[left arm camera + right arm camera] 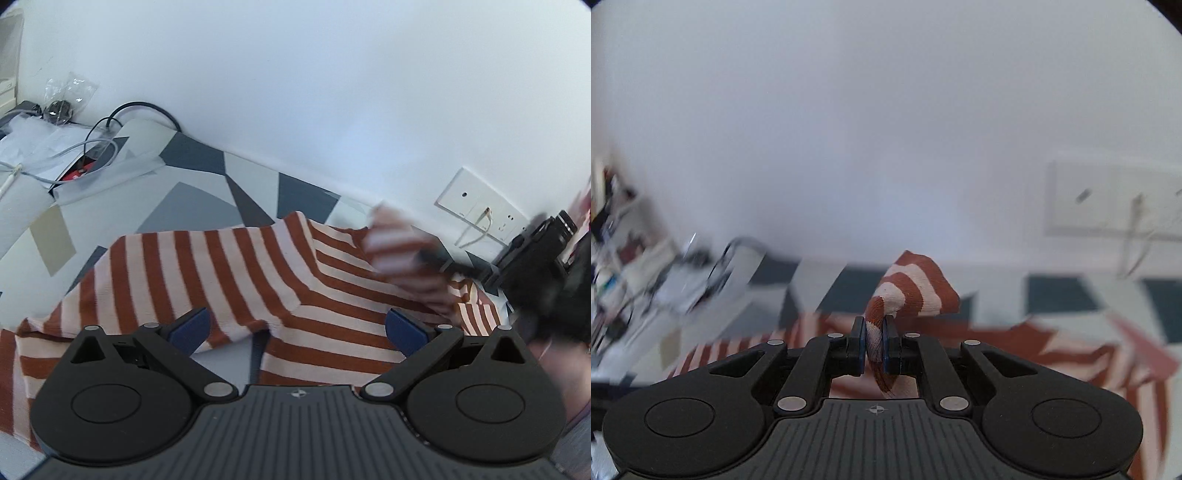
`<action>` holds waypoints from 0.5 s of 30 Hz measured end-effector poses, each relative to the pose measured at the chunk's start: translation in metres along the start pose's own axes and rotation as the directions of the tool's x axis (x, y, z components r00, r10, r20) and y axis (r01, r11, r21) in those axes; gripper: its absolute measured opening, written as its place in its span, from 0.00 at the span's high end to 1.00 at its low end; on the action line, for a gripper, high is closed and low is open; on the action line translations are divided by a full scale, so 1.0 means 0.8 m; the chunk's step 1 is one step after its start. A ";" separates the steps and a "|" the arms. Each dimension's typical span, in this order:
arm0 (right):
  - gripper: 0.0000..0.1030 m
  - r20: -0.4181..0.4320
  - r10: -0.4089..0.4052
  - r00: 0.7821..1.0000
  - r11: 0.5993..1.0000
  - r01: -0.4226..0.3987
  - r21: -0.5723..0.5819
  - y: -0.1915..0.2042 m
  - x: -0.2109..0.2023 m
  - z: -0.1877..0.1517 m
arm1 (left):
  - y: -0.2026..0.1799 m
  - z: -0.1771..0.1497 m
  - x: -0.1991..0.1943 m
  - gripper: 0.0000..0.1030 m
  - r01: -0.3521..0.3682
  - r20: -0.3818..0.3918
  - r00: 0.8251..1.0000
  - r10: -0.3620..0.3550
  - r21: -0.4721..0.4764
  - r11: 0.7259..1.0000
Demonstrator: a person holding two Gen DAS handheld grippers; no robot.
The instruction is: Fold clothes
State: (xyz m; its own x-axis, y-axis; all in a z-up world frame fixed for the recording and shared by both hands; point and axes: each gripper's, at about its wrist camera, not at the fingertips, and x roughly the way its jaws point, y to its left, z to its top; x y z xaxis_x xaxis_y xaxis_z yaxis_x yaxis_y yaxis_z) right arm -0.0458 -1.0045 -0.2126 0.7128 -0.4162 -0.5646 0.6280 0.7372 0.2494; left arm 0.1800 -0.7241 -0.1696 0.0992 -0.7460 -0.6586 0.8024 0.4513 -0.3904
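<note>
At far left, cables (92, 147) cluttered the surface (207, 192) with its grey geometric cover. The rust-and-white striped garment (207, 273) lay rumpled across it. The left hand-held gripper (297, 325) hovered over the cloth, blue pads spread wide, holding nothing. Rightward, the right hand-held gripper (874, 345) was clamped on a lifted, bunched fold of the garment near the wall socket (476, 206).
</note>
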 end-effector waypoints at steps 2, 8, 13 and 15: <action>0.92 -0.081 0.031 0.996 0.999 -0.032 -0.012 0.023 0.025 -0.022 | 0.008 0.002 0.003 0.00 0.011 -0.010 1.000 -0.011 -0.017 1.000; 0.70 -0.224 0.078 0.971 0.976 -0.120 -0.181 0.083 0.008 -0.072 | 0.013 0.008 0.024 0.00 0.055 -0.056 0.997 -0.057 -0.047 0.997; 0.66 -0.200 0.057 0.978 0.992 -0.079 -0.102 0.049 -0.044 -0.062 | -0.003 0.021 0.055 0.01 0.107 -0.101 0.989 -0.110 -0.042 0.993; 0.66 -0.179 0.004 0.984 0.998 -0.017 -0.067 0.024 -0.066 -0.060 | -0.015 0.023 0.066 0.01 0.093 -0.106 0.990 -0.093 -0.004 0.996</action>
State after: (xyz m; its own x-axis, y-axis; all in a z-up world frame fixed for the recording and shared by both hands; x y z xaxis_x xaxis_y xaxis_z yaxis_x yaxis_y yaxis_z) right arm -0.0863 -0.9427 -0.2153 0.6484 -0.3112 -0.6948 0.5938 0.7779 0.2057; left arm 0.1865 -0.7785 -0.1879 -0.0388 -0.7288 -0.6836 0.8061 0.3815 -0.4525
